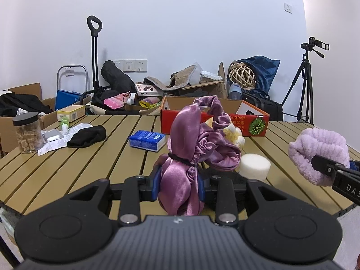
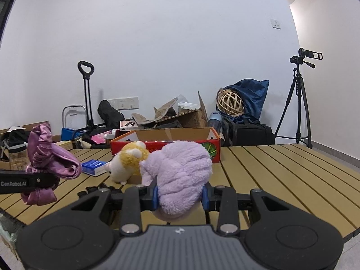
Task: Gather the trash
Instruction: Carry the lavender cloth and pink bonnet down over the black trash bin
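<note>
Nearest the left wrist camera, the left gripper [image 1: 179,185] is pinching a bundle of shiny purple satin cloth [image 1: 191,148], tied round with a black band and held upright above the slatted desk [image 1: 101,135]. In the right wrist view the right gripper [image 2: 180,196] is clamped on a fluffy lilac towel [image 2: 180,175], also lifted off the desk. Behind the satin cloth a yellow-and-white plush toy [image 2: 127,162] sits on the desk, with a white foam cylinder [image 1: 254,165] near it and a blue box [image 1: 147,140] to its left. Farther back stands an open red cardboard box [image 1: 254,123]. On the left part of the desk lie a black cloth [image 1: 87,136], a paper slip [image 1: 57,142], a blister pack [image 1: 52,134] and a jar with a black lid [image 1: 28,132].
</note>
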`<state>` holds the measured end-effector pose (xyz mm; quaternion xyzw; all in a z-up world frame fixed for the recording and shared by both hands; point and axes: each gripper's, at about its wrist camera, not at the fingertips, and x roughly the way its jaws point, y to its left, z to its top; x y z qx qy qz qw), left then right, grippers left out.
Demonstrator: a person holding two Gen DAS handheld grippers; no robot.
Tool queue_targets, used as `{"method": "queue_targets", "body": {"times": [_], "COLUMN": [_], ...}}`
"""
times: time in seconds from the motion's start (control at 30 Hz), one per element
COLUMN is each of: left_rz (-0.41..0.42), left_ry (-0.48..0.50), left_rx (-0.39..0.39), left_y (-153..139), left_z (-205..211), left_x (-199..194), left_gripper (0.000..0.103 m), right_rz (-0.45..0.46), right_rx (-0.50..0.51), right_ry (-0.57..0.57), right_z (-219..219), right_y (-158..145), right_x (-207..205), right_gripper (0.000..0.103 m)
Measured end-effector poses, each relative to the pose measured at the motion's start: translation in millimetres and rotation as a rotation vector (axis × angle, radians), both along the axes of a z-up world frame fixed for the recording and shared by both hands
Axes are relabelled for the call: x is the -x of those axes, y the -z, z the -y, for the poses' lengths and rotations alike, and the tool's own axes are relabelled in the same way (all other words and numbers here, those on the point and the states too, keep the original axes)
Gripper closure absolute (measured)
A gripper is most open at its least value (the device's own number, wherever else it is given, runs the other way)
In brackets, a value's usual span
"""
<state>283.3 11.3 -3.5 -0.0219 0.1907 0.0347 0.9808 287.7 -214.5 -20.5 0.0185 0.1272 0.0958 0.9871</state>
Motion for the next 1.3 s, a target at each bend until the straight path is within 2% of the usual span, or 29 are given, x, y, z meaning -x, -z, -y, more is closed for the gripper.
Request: {"method": "queue_targets", "body": {"times": [0.37, 0.73, 1.3], "left_rz": [-0.04, -0.099, -0.312], "left_ry": [0.024, 0.014, -0.007], "left_rx": [0.015, 0.006, -0.054], "left_y": [15, 40, 100], "left_z": [-4, -10, -10], "left_x": [32, 79, 121], "left_gripper": [0.071, 0.071, 0.071], "right_rz": [0.021, -0.015, -0.299], "right_rx": [0.02, 0.068, 0.179], "right_ry": [-0.05, -0.113, -0.16], "right_z": [-7, -17, -27], "right_y": [12, 31, 87], "right_x": [43, 84, 121], "right_gripper": [0.069, 0.069, 0.069]}}
